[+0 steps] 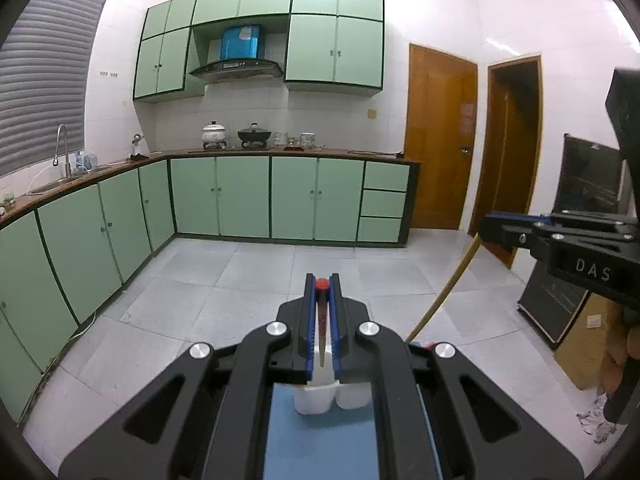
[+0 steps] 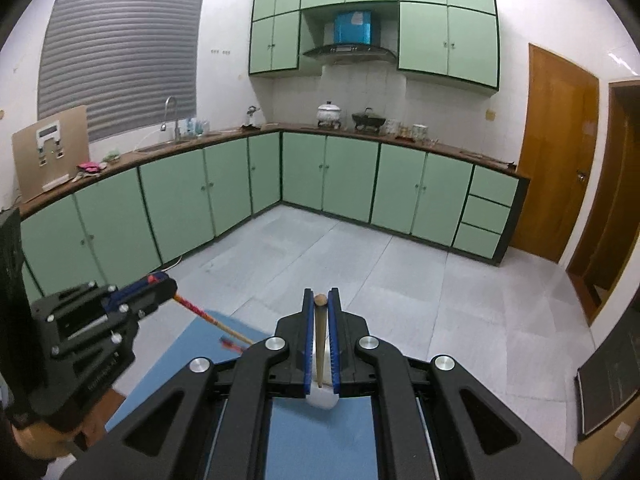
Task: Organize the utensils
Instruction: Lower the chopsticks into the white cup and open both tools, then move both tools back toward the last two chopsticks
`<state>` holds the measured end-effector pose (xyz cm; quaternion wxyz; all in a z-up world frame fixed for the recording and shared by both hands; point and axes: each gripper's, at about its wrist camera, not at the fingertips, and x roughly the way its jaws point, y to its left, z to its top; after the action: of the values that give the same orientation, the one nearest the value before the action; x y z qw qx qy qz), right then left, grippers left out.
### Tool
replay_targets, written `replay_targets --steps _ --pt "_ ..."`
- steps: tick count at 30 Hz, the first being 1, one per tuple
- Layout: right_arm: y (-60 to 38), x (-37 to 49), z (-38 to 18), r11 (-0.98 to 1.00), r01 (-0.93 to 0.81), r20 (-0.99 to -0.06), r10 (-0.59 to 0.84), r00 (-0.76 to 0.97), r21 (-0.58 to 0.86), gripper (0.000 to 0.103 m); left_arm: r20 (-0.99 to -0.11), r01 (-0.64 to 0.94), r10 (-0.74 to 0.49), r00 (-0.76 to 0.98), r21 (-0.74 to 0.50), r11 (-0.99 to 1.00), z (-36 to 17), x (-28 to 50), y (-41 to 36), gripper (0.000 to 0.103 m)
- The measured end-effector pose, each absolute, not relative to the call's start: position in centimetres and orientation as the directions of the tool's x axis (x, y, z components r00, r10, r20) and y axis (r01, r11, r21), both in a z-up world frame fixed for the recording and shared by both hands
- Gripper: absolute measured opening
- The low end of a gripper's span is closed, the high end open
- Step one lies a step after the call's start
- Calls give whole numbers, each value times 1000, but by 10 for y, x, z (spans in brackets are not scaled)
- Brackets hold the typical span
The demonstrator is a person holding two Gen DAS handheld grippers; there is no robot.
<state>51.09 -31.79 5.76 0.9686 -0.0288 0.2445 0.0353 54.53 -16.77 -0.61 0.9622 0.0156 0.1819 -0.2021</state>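
The left claw (image 1: 322, 285) was closed tight on a thin stick (image 1: 321, 320) with a red tip. The stick ran down between the two blue pads (image 1: 307, 320) toward a white holder (image 1: 316, 398). The holder stood on a blue mat (image 1: 320, 444), just under the claw. It had two cups side by side. The stick's low end hung over the left cup, but I could not tell if it touched it.

The right claw (image 2: 321, 300) was closed tight on a plain wood stick (image 2: 319, 340) with a round brown tip. This stick also ran down between blue pads (image 2: 308, 340). A white thing (image 2: 320, 400) showed under it on the mat, mostly hidden by the claw.

From the right camera, the left claw showed at the left side, and its stick looked red and yellow with bands. That stick sloped down over the mat, and its low end was blurry. From the left camera, the right claw showed at the right side, with its wood stick sloping down to the left.

Behind it all was a kitchen. Green cupboards (image 1: 240, 196) ran along two walls, with a brown bench (image 1: 280, 154) on top. A white pot (image 1: 214, 132) and a black pot (image 1: 254, 134) sat on the bench. A tap (image 2: 172, 116) stood near a grey window blind (image 2: 120, 52). A wood door (image 2: 556, 152) was shut at the right. The floor (image 2: 400, 280) had pale grey tiles.
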Motion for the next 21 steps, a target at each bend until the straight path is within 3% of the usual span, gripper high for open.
replay_targets --steps 12,14,17,21 --pt "-337 562 -40 997 -76 -570 55 820 -13 9 -500 372 -337 798 -32 928 -95 594 -180 7" --pt "-341 554 -36 997 -72 -557 59 828 0 18 -493 369 -333 804 -26 929 -91 588 -175 23" --pt "-348 530 -21 997 -72 -520 74 851 24 22 -453 358 -321 832 -4 934 -74 573 -165 45" --pt "-353 475 -10 995 -90 -466 95 880 34 25 -414 357 -327 849 -6 934 -50 536 -141 55"
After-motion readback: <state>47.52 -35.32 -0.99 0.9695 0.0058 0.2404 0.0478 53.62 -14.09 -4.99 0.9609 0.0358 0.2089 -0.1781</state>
